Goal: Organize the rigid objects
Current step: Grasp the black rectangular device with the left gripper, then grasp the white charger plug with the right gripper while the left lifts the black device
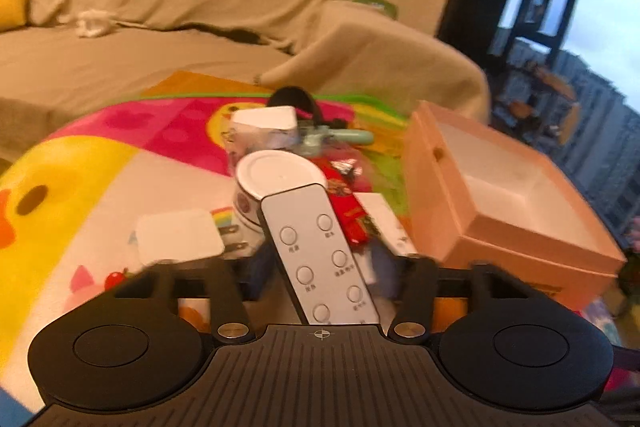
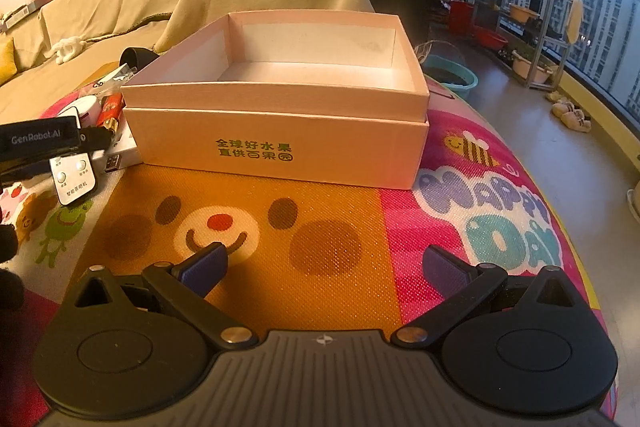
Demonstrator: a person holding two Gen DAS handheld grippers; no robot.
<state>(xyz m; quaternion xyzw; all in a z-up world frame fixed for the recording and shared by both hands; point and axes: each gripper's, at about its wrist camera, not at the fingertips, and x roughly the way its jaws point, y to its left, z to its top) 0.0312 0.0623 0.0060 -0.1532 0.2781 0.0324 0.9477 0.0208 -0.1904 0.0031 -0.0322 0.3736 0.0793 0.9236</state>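
Note:
A silver remote [image 1: 320, 251] with round buttons lies lengthwise between the fingers of my left gripper [image 1: 322, 267], which is shut on its sides. The right wrist view shows that same left gripper [image 2: 86, 143] at the left edge, with the remote's [image 2: 74, 181] lower end sticking out beneath it, above the play mat. An open pink cardboard box [image 2: 280, 131] with green lettering stands in the middle; it is empty, and in the left view the box [image 1: 452, 211] sits right of the remote. My right gripper [image 2: 326, 267] hovers open over the mat in front of the box.
Behind the remote lie a round white-lidded jar [image 1: 280, 171], a white plug adapter [image 1: 178, 239], a red packet [image 1: 348, 203], a white carton [image 1: 264, 119] and a teal-handled tool [image 1: 344, 137]. A USB stick [image 2: 113, 163] lies by the box. A covered sofa [image 1: 160, 27] stands behind.

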